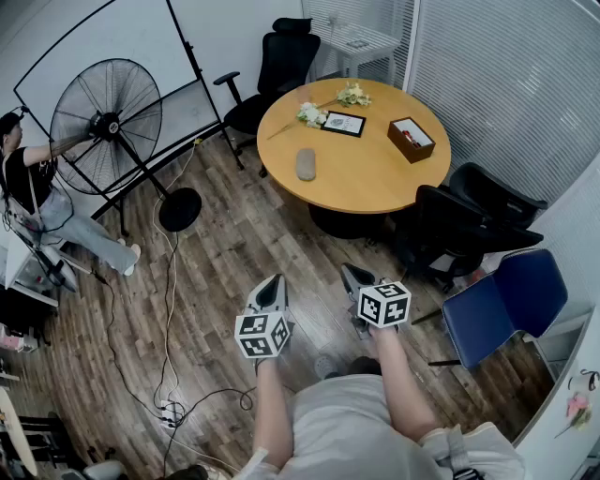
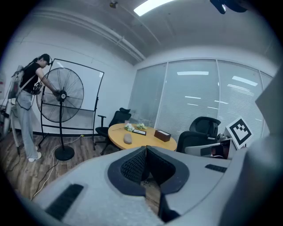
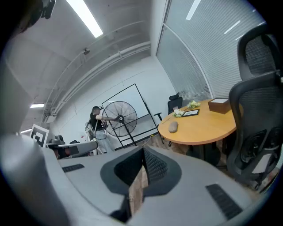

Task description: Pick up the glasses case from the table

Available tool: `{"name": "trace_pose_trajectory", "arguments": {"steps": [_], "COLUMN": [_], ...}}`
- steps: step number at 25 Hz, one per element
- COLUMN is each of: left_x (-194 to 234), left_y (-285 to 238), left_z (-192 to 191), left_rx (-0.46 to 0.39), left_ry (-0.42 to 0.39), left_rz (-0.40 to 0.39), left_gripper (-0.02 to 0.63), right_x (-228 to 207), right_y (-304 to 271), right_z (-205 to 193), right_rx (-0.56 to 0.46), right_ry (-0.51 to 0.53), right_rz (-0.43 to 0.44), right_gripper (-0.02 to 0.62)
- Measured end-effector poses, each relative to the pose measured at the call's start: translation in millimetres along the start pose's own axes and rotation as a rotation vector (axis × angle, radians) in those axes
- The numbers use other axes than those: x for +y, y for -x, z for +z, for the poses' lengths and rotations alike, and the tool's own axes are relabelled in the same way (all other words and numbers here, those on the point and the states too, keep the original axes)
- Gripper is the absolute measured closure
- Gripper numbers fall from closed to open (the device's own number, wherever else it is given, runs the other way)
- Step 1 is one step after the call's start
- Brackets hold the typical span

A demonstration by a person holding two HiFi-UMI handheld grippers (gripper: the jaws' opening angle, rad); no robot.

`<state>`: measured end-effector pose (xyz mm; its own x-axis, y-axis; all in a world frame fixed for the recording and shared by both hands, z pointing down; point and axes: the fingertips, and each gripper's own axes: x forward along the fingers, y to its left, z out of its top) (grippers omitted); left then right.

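Glasses case (image 1: 306, 163) on round table (image 1: 375, 178); L gripper (image 1: 274, 280) & R gripper (image 1: 352, 271) pressed together, empty.

Wood-plank floor (image 1: 234, 244), round table (image 1: 366, 173), black office chair (image 1: 286, 56) — big pedestal fan (image 1: 105, 122) near white wall (image 1: 230, 28).

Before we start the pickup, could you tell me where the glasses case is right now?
In the head view, the grey glasses case lies on the round table, toward its left edge, nearer the camera than the framed picture.
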<state>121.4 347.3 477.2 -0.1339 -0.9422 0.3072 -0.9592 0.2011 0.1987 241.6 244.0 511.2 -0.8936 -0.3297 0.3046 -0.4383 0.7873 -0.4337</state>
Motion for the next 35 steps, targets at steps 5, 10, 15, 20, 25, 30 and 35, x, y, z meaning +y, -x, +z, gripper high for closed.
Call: {"name": "trace_pose_trajectory", "arguments": {"steps": [5,10,15,20,25,30,35], "left_x": [5.4,13.8,20.7,28.5,35.7,46.7,72.2], "left_y": [0.5,-1.0,0.9,9.1,13.5,12.9,8.3], "left_z": [4.4,10.8,12.0,7.5,5.4,8.0,16.7], "left_rx": [-0.013,-0.030,-0.035,-0.041,-0.045,-0.044,-0.060], "left_ry": [0.002,0.009,0.021,0.029,0.035,0.032,0.042], "left_rz": [0.004,0.011,0.009,0.010,0.013,0.026,0.069], "left_gripper": [0.597,0.597,0.597,0.595,0.595,0.520,0.474], "right_x": [3.4,8.3,13.3,14.5,18.0,18.0,23.2], "right_y": [-4.1,-11.1,-14.4,-16.7,-22.6,-37.3,-65.1], "right_z": [1.2,8.3,13.7,5.9,-4.7,3.3,11.4], "right_rx": [-0.003,-0.013,-0.029,-0.020,0.032,0.046,0.067], "right_ry": [0.008,0.025,0.003,-0.013,0.004,0.004,0.020], "right_rz": [0.005,0.007,0.015,0.022,0.043,0.064,0.107], "right_gripper": [0.597,0.598,0.596,0.534,0.467,0.422,0.395]}}
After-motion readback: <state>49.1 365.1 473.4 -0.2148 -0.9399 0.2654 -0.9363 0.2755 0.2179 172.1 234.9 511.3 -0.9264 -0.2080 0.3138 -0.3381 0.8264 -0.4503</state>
